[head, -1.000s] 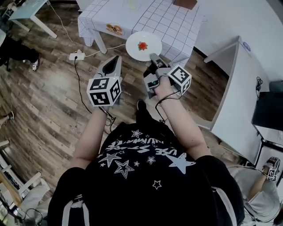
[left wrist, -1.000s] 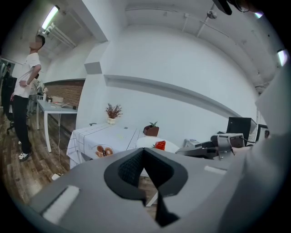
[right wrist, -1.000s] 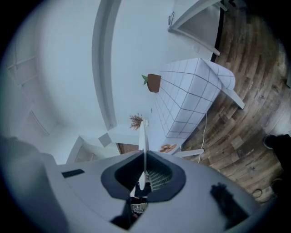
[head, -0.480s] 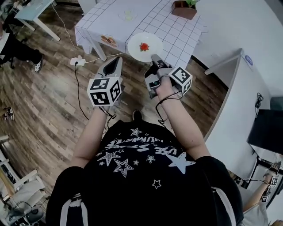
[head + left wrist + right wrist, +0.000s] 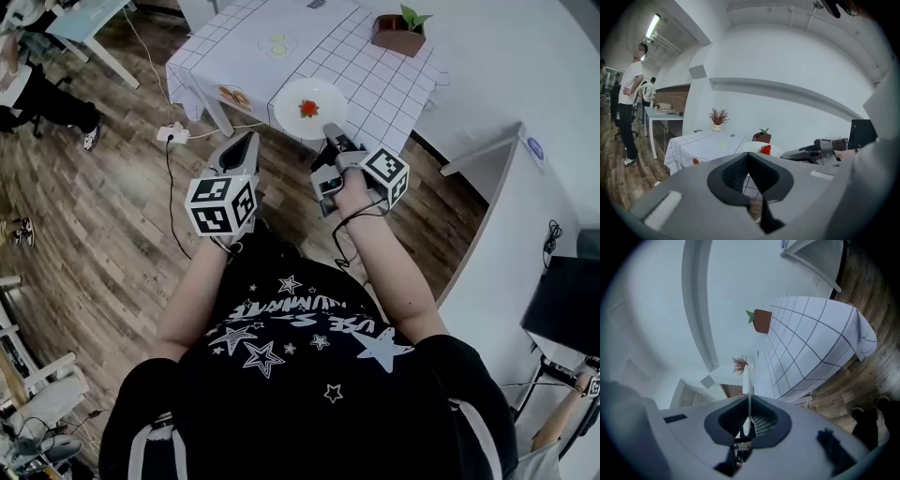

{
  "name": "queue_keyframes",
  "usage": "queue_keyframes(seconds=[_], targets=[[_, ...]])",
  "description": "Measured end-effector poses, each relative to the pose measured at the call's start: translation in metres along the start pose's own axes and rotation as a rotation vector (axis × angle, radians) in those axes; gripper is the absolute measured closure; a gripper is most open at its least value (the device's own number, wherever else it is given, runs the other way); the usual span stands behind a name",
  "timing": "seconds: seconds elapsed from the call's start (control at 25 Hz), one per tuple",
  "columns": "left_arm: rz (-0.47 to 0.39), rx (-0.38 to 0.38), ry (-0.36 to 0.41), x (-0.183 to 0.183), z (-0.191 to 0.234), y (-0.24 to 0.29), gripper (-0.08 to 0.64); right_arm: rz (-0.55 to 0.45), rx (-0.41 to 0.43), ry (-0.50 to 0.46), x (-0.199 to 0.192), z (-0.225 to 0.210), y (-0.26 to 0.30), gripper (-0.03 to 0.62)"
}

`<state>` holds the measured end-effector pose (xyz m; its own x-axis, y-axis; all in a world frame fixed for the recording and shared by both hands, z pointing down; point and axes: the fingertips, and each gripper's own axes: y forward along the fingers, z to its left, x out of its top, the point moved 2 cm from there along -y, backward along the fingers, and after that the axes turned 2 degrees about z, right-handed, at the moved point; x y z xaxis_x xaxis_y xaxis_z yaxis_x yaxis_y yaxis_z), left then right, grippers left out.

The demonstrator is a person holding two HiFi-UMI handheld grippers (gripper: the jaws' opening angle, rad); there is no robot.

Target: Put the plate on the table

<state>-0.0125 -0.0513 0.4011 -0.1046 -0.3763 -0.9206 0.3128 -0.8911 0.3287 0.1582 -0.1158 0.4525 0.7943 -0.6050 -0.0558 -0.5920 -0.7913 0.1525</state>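
Right now the right gripper (image 5: 330, 131) is pinching the near rim of the white plate (image 5: 289, 101), which is carrying a small red food piece (image 5: 308, 109) and showing over the near edge of the checked-cloth table (image 5: 375, 70) from the head view. The left gripper (image 5: 247, 141) is hanging beside it, jaws pressed together, empty

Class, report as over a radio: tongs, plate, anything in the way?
Right tongs shut on plate rim. Left tongs shut, empty. Plate in air by table edge, red food aboard. Potted plant on far corner, apart.
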Motion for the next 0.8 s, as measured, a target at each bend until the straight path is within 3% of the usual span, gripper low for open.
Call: queue_keyframes(seconds=[0.16, 0.32, 0.8], targets=[[-0.013, -0.001, 0.007, -0.005, -0.003, -0.008, 0.554, 0.012, -0.007, -0.021, -0.008, -0.004, -0.011, 0.571], [-0.009, -0.037, 0.005, -0.001, 0.002, 0.018, 0.554, -0.013, -0.007, -0.029, 0.005, -0.004, -0.002, 0.571], [-0.005, -0.079, 0.007, 0.038, 0.054, 0.096, 0.554, -0.029, -0.016, -0.024, 0.032, 0.003, 0.086, 0.571]])
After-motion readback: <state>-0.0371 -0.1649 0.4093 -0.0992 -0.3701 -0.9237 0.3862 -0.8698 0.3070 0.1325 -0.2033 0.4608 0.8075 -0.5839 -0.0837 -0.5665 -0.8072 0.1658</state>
